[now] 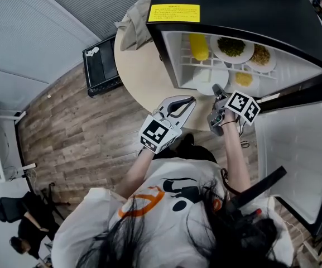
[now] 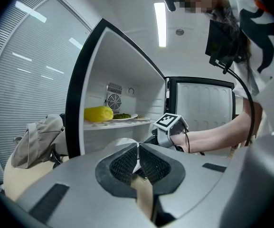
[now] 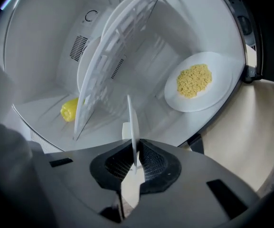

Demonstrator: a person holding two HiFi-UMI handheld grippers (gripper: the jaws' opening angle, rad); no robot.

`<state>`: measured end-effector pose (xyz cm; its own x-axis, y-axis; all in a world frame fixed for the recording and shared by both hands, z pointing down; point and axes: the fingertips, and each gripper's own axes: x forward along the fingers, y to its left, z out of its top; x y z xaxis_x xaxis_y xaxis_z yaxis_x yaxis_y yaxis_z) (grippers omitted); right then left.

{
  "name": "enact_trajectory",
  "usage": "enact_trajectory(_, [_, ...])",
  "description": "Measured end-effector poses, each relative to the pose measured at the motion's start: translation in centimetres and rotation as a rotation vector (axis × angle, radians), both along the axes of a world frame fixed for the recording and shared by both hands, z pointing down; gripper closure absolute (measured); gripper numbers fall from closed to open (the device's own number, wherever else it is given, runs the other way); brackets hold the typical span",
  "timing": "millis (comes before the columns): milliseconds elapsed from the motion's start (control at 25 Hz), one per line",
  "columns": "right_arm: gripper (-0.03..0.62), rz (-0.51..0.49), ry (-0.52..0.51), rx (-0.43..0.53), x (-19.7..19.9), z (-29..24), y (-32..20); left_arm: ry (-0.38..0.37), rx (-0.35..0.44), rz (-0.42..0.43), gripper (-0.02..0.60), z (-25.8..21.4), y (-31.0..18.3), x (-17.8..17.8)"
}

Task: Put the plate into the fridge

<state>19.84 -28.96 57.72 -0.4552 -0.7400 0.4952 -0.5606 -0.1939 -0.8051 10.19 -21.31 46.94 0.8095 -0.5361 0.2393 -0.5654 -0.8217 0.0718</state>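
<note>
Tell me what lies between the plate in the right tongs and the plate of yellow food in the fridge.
Nothing: the right gripper view shows only bare white fridge floor between the held plate and the plate of yellow food.

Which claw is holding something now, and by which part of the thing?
The right claw holds a white plate by its rim, seen edge-on between the jaws. The left claw is shut and holds nothing.

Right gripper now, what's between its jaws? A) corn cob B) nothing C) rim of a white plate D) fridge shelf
C: in the right gripper view the right gripper is closed on the thin rim of a white plate, seen edge-on and pointing into the open fridge.
</note>
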Motion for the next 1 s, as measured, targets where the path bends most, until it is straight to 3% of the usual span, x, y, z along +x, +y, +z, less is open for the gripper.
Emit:
enact_trajectory(360, [0.563,0.015,0.046,-0.047,-0.1,2.2,-1.8,0.007,-0.005,-0.023,0.571,0.0,-0.5,-0.7])
enact_trajectory(1000, [0.526,-0.051,0.340,0.005,-0.3,3.2,-3.7,0.006,0.014,-0.004,0.571,-0.3,-0.6,-1.1])
